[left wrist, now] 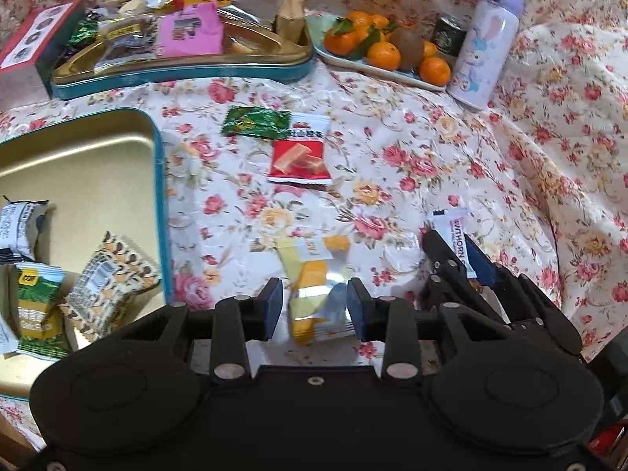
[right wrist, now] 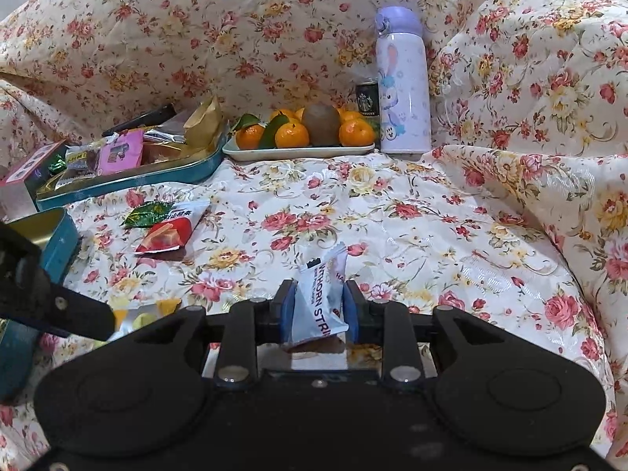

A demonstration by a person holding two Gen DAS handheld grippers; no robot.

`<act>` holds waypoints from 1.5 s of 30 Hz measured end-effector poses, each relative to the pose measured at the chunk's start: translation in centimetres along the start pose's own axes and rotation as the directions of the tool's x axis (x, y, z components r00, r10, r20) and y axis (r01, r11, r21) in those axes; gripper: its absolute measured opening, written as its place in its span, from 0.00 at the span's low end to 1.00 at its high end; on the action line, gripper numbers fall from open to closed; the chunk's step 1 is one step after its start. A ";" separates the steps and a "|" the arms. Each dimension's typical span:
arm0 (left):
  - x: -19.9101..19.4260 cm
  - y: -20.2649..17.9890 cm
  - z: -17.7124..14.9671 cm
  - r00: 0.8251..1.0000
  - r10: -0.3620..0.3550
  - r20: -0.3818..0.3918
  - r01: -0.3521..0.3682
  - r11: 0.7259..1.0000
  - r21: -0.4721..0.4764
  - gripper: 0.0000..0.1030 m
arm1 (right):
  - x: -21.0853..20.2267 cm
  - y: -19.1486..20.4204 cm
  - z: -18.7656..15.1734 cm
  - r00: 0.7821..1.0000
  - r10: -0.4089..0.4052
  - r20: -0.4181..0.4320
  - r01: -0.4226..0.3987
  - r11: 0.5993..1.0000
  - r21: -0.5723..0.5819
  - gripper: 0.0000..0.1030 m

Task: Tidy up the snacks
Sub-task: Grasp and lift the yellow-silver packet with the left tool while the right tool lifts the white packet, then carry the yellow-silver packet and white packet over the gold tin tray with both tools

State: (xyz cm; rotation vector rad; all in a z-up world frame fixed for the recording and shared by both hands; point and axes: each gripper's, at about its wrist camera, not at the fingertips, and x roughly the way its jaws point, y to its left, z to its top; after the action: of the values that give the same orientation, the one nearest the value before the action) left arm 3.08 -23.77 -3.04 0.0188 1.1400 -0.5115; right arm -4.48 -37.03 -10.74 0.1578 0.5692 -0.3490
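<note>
**Ana:** Between the right gripper's blue pads, a white hawthorn strip packet is standing upright, clenched from both sides, just above the floral cloth.

**Ben:** And the left gripper?

**Ana:** Its jaws are spread wide, released, straddling a yellow and orange wrapper that is lying flat on the cloth. Whether the pads are touching it, I cannot tell.

**Ben:** What is sitting around them?

**Ana:** From the left wrist view, the right gripper is showing at about three o'clock, very near. At nine o'clock an open teal tin with a gold inside is holding a patterned cookie packet, a green packet and a white and dark packet. At twelve o'clock a red and white candy packet is overlapping a green foil packet on the cloth.

**Ben:** Farther back?

**Ana:** At eleven o'clock a second teal tin tray is carrying mixed snacks, a pink packet among them, with a red-edged box just beside its left end. At one o'clock a pale plate is bearing mandarins and a kiwi; a dark Starbucks can and a lilac rabbit flask are standing just beside it.
</note>
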 end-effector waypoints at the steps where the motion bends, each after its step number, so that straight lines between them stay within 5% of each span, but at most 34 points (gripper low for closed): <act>1: 0.2 -0.2 0.0 1.000 0.006 -0.002 -0.006 1.000 0.005 0.44 | 0.0 0.0 -0.1 1.000 0.001 0.003 -0.001 1.000 -0.004 0.27; 13: 1.8 -1.5 0.0 0.999 0.044 -0.030 -0.043 0.999 0.026 0.49 | -0.1 -0.1 -0.3 1.000 0.007 0.015 -0.007 1.000 -0.006 0.27; 36: 2.7 -1.4 0.4 0.999 -0.009 -0.047 0.010 1.000 0.012 0.50 | -2.1 -1.1 -0.6 0.999 0.030 -0.015 -0.028 0.996 0.079 0.26; 40: 2.6 -1.4 0.4 0.999 -0.020 -0.031 0.020 1.000 0.013 0.37 | -2.6 -1.6 -0.5 0.999 0.039 -0.029 -0.035 0.991 0.129 0.26; 41: 2.6 -1.2 0.5 0.999 -0.039 -0.031 0.039 0.999 0.007 0.25 | -2.7 -1.7 -0.5 0.999 0.039 -0.030 -0.035 0.990 0.135 0.26; 45: 1.7 -1.2 0.5 0.998 -0.054 -0.014 0.054 0.998 0.014 0.22 | -3.3 -1.8 -0.4 0.999 0.033 -0.029 -0.029 0.989 0.146 0.26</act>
State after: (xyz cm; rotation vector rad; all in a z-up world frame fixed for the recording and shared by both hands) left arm 3.57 -25.56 -4.01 0.0038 1.1529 -0.5679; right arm -7.93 -37.69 -9.34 0.3127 0.5722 -0.3584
